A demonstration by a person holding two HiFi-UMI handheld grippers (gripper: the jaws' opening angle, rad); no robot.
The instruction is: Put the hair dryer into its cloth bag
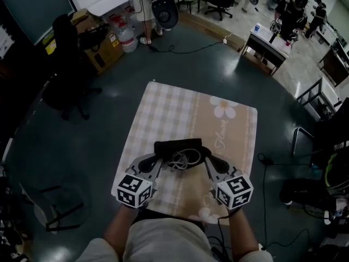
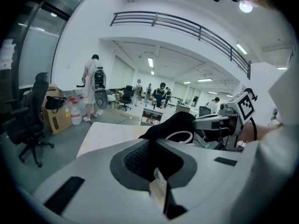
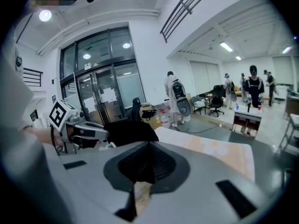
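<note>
Centrally, in the lower middle of the head view, the black cloth bag [image 1: 177, 146] hangs with a white cord [image 1: 184, 158] coiled at its mouth. The left claw [image 1: 154, 160] and the right claw [image 1: 210, 160] each pinch one bag edge, jaws together on the fabric, above the checked, flower-printed surface [image 1: 180, 108].

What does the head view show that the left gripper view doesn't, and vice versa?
Head view only: from above, the left gripper and right gripper at opposite sides of the black cloth bag; the daisy print. Left gripper view only: its jaws shut on black fabric; a balcony railing overhead. Both: the bag, the white cord in it, the checked mat.
</note>
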